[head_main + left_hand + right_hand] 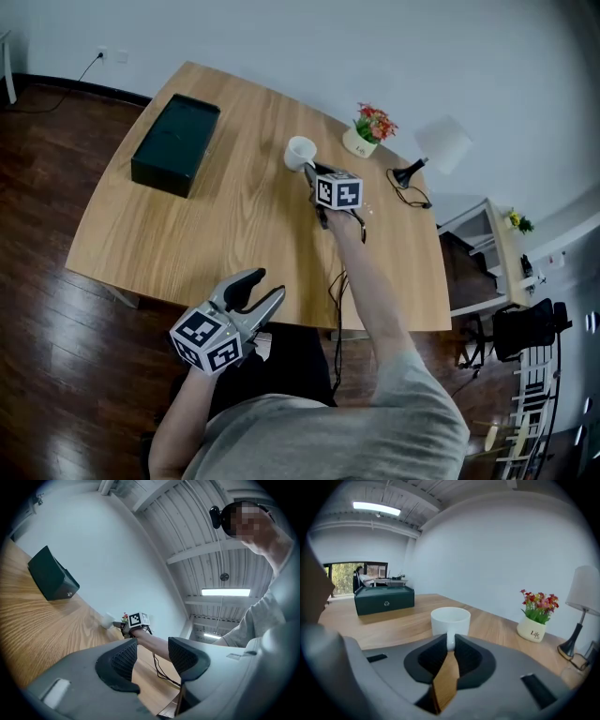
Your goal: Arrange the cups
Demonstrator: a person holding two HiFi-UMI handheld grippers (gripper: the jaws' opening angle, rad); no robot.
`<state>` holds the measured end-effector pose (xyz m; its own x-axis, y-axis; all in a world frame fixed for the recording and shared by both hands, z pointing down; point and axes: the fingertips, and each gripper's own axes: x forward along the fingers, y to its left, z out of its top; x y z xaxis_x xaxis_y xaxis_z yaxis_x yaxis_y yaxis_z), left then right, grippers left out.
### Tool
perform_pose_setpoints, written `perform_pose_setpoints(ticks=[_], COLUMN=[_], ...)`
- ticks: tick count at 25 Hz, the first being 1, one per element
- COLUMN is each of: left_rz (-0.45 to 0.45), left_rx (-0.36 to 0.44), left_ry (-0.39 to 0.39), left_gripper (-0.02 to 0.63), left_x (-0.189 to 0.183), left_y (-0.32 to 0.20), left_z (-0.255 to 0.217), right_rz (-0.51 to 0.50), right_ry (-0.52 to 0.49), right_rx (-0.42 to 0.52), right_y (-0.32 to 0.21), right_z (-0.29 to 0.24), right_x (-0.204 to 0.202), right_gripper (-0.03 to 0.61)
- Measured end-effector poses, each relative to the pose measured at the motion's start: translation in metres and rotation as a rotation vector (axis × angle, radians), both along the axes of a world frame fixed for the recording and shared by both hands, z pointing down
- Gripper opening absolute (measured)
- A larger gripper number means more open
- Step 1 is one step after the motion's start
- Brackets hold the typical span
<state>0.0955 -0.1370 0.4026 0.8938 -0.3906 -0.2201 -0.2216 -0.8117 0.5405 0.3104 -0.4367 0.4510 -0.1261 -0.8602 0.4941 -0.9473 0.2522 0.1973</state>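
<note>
Re white ceramic cup point(300, 152): stands upright on far part of light wooden table point(234, 225), between dark green rectangular box point(176, 143) and small white pot of red flowers point(370, 131), apart from both.

Re right gripper point(450, 641): reaches across table to cup; shows jaws drawn narrow, pads pressing both sides of cup's handle.

Re left gripper point(151, 645): hangs at near table edge, well apart from cup; holds nothing, jaws standing wide.

Beyond the flowers: black-stemmed lamp with white shade point(436, 150), standing at table's far right corner.
</note>
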Motion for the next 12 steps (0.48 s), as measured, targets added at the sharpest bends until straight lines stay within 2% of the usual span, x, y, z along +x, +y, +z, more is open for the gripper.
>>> perform_pose_setpoints(ticks=[8, 12], left_rz=[0.005, 0.008], left_rx=[0.0, 0.001], left_ry=[-0.005, -0.006], left_gripper=[0.194, 0.193], left_x=[0.003, 0.003], left_y=[0.002, 0.002], left_z=[0.001, 0.001], right_rz=[-0.167, -0.302], right_ry=[-0.336, -0.404], right_rx=[0.041, 0.125], right_y=[0.01, 0.004], right_z=[-0.024, -0.064], right_x=[-0.078, -0.133], right_gripper=[0.064, 0.064])
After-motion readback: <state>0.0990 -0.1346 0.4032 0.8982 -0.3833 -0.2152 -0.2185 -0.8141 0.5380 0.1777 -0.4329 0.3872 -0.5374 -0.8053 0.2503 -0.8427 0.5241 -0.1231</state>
